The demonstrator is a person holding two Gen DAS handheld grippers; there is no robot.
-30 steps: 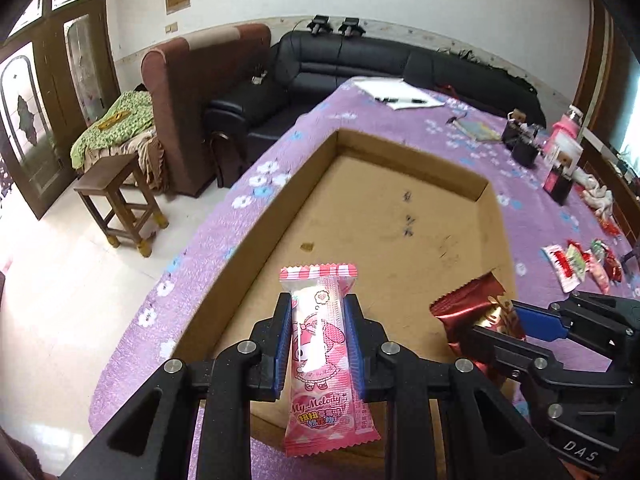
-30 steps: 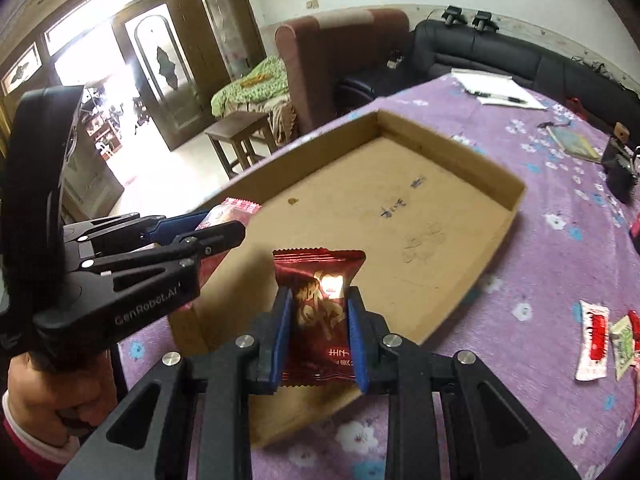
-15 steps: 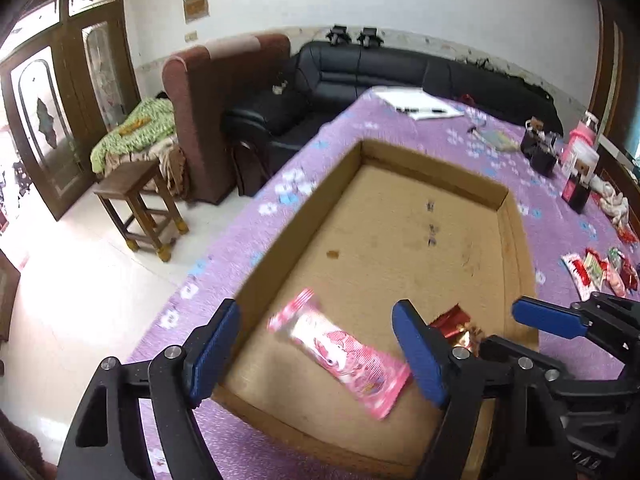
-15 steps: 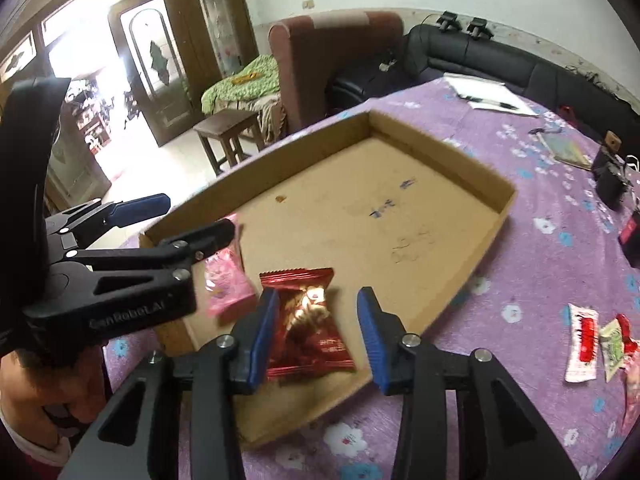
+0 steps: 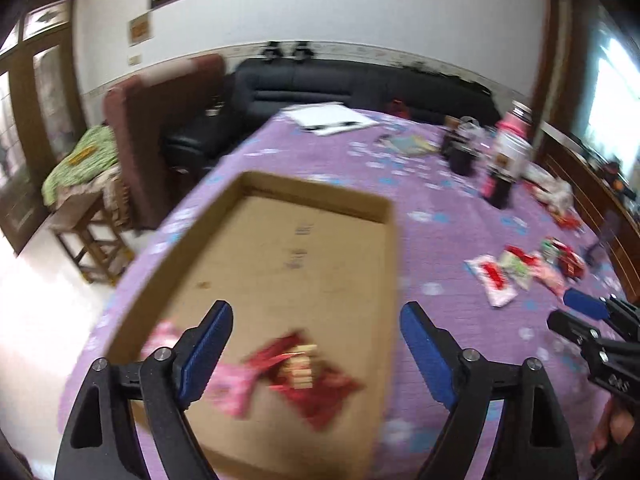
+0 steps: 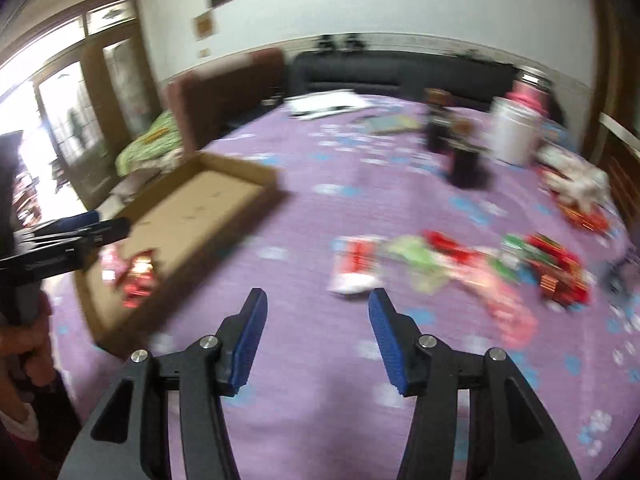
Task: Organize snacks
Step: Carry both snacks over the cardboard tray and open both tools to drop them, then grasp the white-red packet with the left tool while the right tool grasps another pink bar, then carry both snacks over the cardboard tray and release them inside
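Left wrist view: your left gripper [image 5: 316, 332] is hanging over the near end of the cardboard tray [image 5: 192, 248] with its blue fingers [image 5: 206, 346] spread wide and nothing between them. Down in the tray, at the near end, a pink snack packet [image 5: 232, 384] and a red snack packet [image 5: 312, 376] are lying side by side, touching or very nearly, though it's too blurry to call. The tray is sitting on the purple flowered cloth covering the desk [image 5: 440, 184]. Off to the right, a loose bunch of snack packets [image 5: 520, 268] is lying on the cloth, well apart from the tray. Your right gripper [image 5: 592, 320] is poking in at the right edge, over the cloth and outside the tray.

Right wrist view: your right gripper [image 6: 318, 324] is hovering over bare purple cloth, fingers [image 6: 250, 338] wide apart and gripping nothing. The pile of snack packets [image 6: 460, 268] is spreading out ahead and to the right of it, all motion-blurred. The tray [image 6: 256, 174] is sitting off to the left with the red packet [image 6: 138, 280] and the pink one [image 6: 110, 266] at its near end. Your left gripper [image 6: 96, 230] is reaching in from the left edge right above that end of the tray.
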